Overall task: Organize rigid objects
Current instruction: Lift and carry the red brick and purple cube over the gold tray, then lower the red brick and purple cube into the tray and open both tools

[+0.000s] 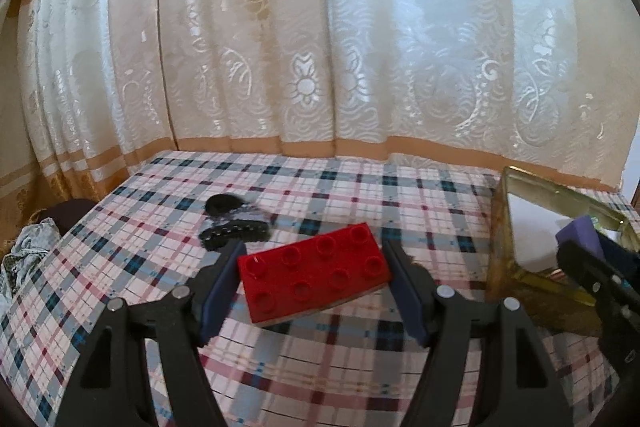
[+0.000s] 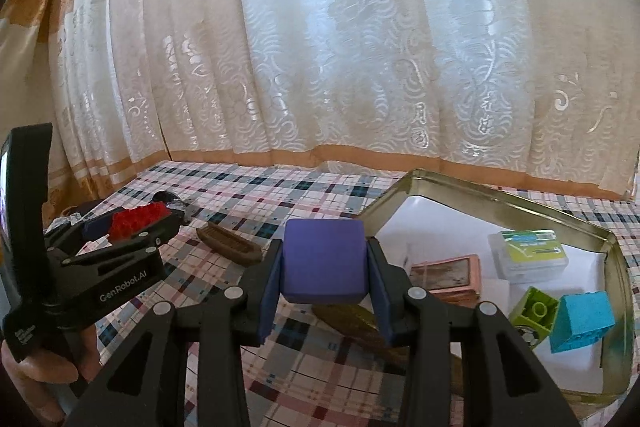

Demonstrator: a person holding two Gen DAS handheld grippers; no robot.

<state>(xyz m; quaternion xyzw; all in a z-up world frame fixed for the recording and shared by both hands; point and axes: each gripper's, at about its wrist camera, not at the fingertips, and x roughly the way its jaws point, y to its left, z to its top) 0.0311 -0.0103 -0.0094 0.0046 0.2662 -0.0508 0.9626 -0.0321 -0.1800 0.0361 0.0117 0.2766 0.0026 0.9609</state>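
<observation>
The right hand-held gripper (image 2: 324, 263) pinches a purple block (image 2: 324, 259) in the air beside the metal tin (image 2: 404, 183); the left hand-held gripper (image 1: 316, 267) clamps a red brick (image 1: 316, 271) – a corner grip, likely to slip or twist out above the table (image 1: 168, 187).

Left tongs (image 1: 314, 285) and right tongs (image 2: 323, 285): black plastic frames, navy pads (image 2: 269, 297), silver rivets. White "GenRobot.AI" lettering is printed on the left body.
</observation>
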